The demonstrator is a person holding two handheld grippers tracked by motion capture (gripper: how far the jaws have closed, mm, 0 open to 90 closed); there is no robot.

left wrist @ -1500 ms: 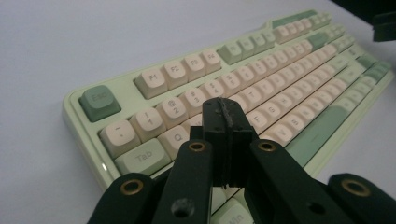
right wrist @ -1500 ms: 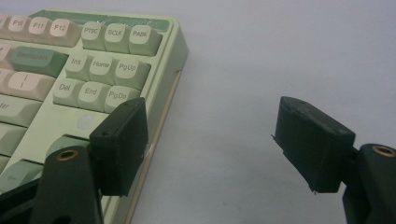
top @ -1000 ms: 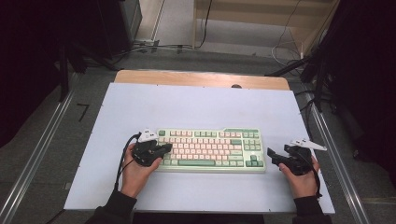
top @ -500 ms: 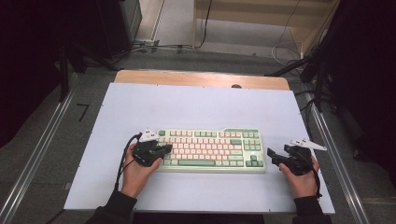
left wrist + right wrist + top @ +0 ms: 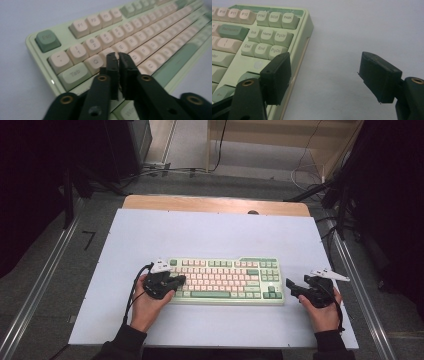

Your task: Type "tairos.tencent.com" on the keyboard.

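A dim room with dark equipment and cables on the floor surrounds a white table (image 5: 210, 235) with a wooden strip along its far edge. On the near half of the table lies the keyboard (image 5: 227, 280), pale green with pink and green keys, long side toward the person, flat and square to the table edge. The person's forearms come in from below, one at each end of the keyboard. The left gripper (image 5: 177, 280) reaches over the keyboard's left end; in the left gripper view its jaws stand almost pressed together, a thin slit between them, nothing held, and they have just been opening a touch; the tips (image 5: 118, 56) hover at the letter row near the Q key (image 5: 94, 62), whether touching a keycap I cannot tell. The right gripper (image 5: 291, 286) waits just beside the keyboard's right end, jaws spread wide and empty, one jaw over the corner by the PgDn key (image 5: 277, 50), the other over bare table. The work in hand looks like pressing or picking at a key with the left tips. The next move probably calls for a small, exact drop onto one keycap without clipping its neighbours, while the right gripper could steady the keyboard's end.
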